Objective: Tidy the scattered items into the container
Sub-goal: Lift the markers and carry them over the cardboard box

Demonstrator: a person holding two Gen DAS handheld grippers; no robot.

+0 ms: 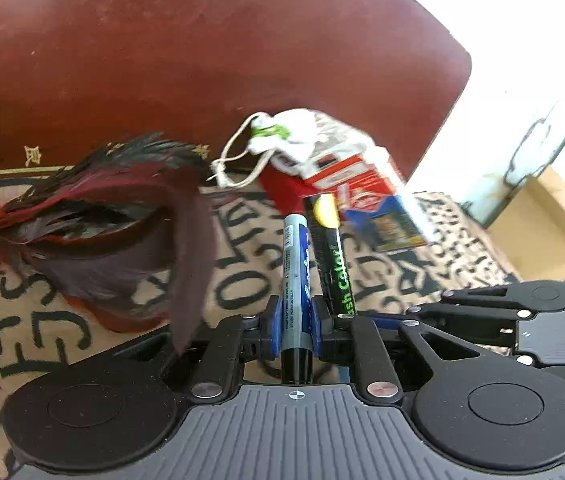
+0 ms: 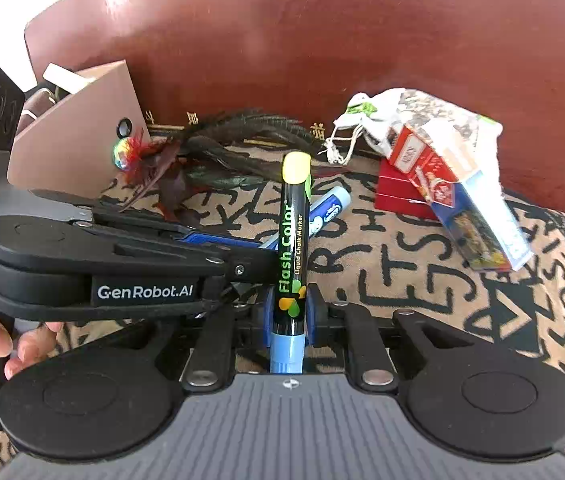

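Your cardboard box [image 2: 82, 136] sits at the far left, contents unclear. Your left gripper [image 1: 296, 320] pinches a grey-blue marker [image 1: 296, 264]; your right gripper [image 2: 290, 308] pinches a black chalk marker [image 2: 292, 240] with a yellow cap, both above the cloth [image 2: 402, 280], near the feathers [image 2: 218, 148].

A glossy black plastic chalk marker [image 2: 293, 248] and a shiny blue-grey plastic marker [image 1: 296, 280] stand above matt tan lettered cloth [image 2: 402, 280], near soft dark feathers [image 1: 122, 216] and a smooth reddish-brown wooden chair back [image 2: 322, 40].
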